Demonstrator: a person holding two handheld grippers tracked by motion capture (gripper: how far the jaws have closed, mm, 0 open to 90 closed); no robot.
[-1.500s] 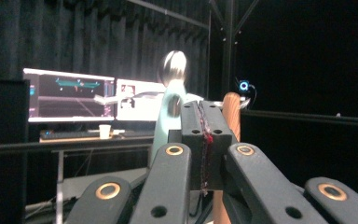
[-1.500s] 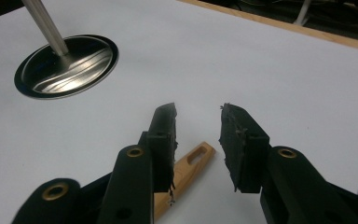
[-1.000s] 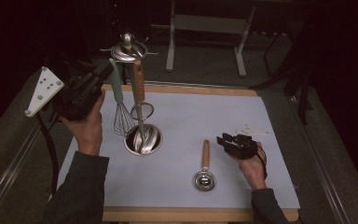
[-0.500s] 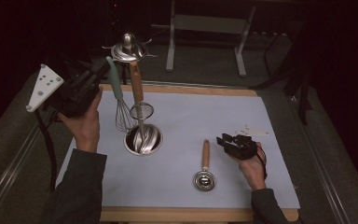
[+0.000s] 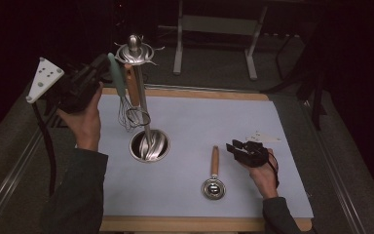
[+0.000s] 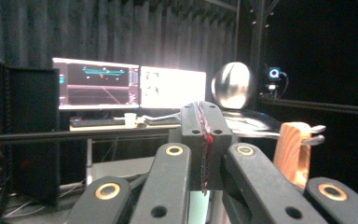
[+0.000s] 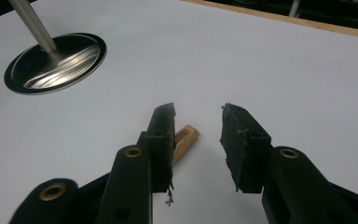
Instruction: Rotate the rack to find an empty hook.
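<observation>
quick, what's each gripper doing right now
Left gripper: jaws shut, up by the whisk on the utensil stand.
Right gripper: open, empty, beside the wooden-handled utensil.

place: looks like a lab or recording studio setup, not a home kitchen
walls: dark curtains (image 6: 121, 32) all around
screens: two lit monitors (image 6: 130, 88) on a desk at the back
gear: small camera (image 6: 274, 73) on a black frame, metal stand legs (image 5: 214, 44) behind the tabletop (image 5: 253, 117)
</observation>
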